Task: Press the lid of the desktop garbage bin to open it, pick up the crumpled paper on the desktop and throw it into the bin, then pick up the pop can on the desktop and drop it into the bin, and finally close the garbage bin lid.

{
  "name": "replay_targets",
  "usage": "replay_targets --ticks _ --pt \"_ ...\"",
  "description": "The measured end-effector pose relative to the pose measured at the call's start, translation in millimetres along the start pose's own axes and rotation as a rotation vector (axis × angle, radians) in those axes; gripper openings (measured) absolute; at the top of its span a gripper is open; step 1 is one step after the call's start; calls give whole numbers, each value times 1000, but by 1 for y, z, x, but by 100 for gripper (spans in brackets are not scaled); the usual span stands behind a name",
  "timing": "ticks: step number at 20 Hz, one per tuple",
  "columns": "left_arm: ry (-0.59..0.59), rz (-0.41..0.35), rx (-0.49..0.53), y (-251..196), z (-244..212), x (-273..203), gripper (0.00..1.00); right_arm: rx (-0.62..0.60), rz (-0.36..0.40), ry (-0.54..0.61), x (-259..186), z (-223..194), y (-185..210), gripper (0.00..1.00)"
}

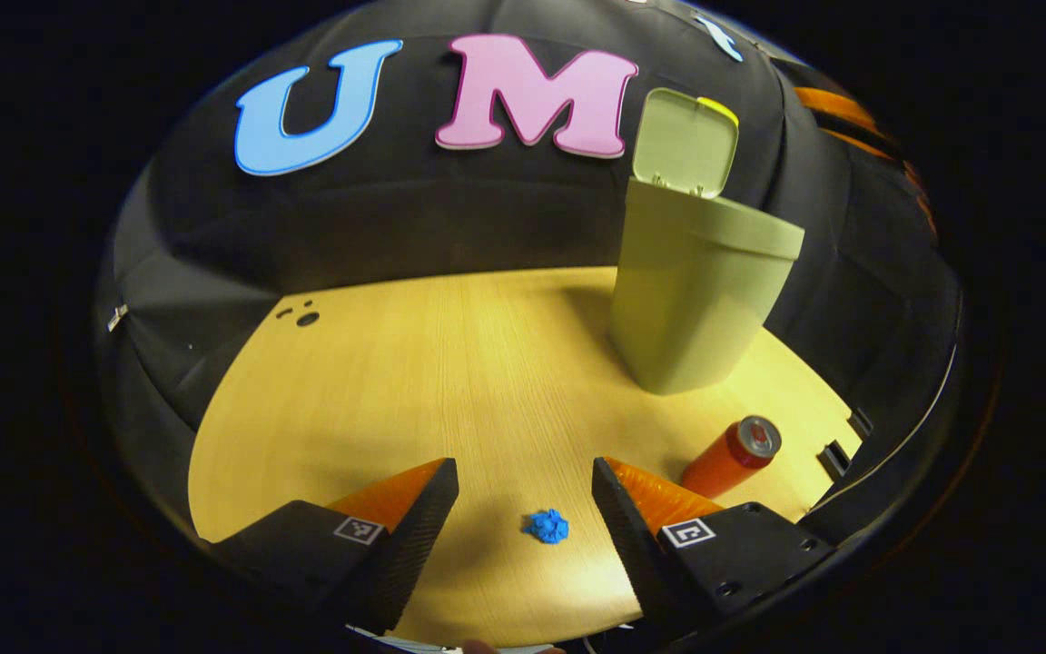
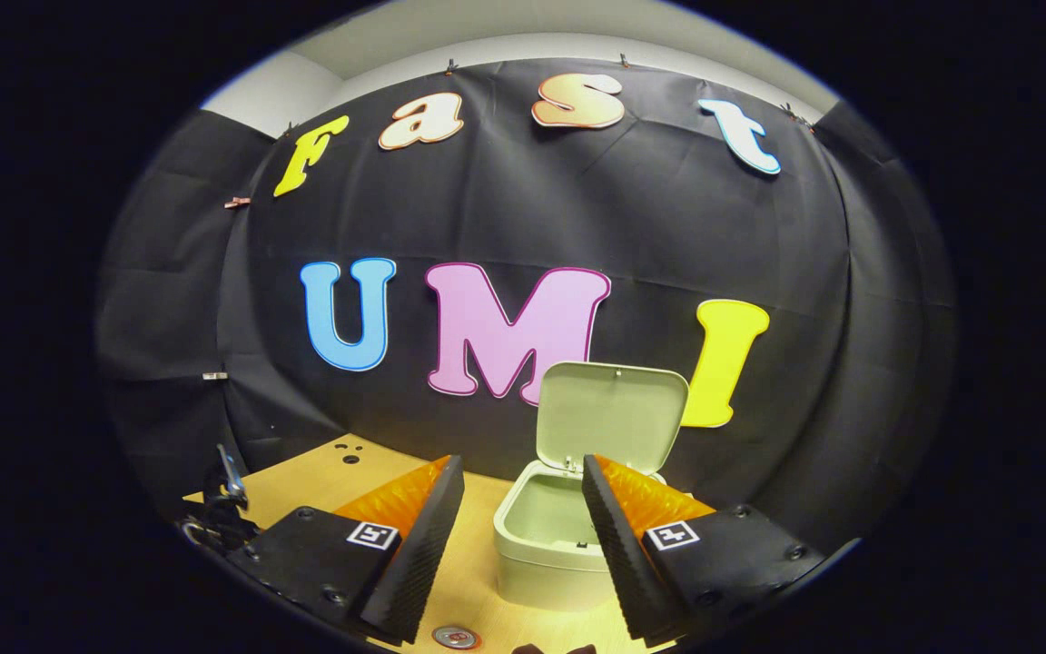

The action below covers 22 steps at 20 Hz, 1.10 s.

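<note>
Two grippers hung with fingers apart over a pale wood desktop (image 1: pixel 450 363), black cloth walling the booth.
My left gripper (image 1: pixel 525 486) gaped empty above the crumpled paper (image 1: pixel 547 526) by the near edge; the pop can (image 1: pixel 730 457) stood toward the right edge, the bin (image 1: pixel 695 300) behind it, lid (image 1: pixel 685 141) raised. My right gripper (image 2: pixel 523 490) was spread before the bin's open mouth. I read no labels.

Light wooden desktop (image 1: pixel 450 363) bearing three things.
In the left gripper view the open green garbage bin (image 1: pixel 695 309) stands at two o'clock, the pop can (image 1: pixel 730 457) at four, and the blue crumpled paper (image 1: pixel 547 526) at six.
</note>
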<state>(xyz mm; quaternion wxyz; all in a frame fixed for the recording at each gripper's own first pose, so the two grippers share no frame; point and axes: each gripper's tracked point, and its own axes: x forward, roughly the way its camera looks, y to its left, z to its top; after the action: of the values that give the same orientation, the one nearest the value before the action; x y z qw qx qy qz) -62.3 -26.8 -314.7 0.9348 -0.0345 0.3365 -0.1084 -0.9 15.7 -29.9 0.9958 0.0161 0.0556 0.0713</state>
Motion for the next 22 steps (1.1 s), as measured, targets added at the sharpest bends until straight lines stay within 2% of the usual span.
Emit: replay_targets --ticks 3,8,15,22 --pt "50 -16 -2 -4 -23 14 95 -10 -24 9 -12 -1 -9 84" --pt "114 -45 58 -16 -54 34 90 -10 -68 29 -26 -4 -25 84" --pt "183 -55 109 -20 -80 56 86 -24 -105 39 -35 -5 -39 84" --pt "223 -50 124 -19 -93 69 67 -54 -130 53 -42 -9 -50 84"
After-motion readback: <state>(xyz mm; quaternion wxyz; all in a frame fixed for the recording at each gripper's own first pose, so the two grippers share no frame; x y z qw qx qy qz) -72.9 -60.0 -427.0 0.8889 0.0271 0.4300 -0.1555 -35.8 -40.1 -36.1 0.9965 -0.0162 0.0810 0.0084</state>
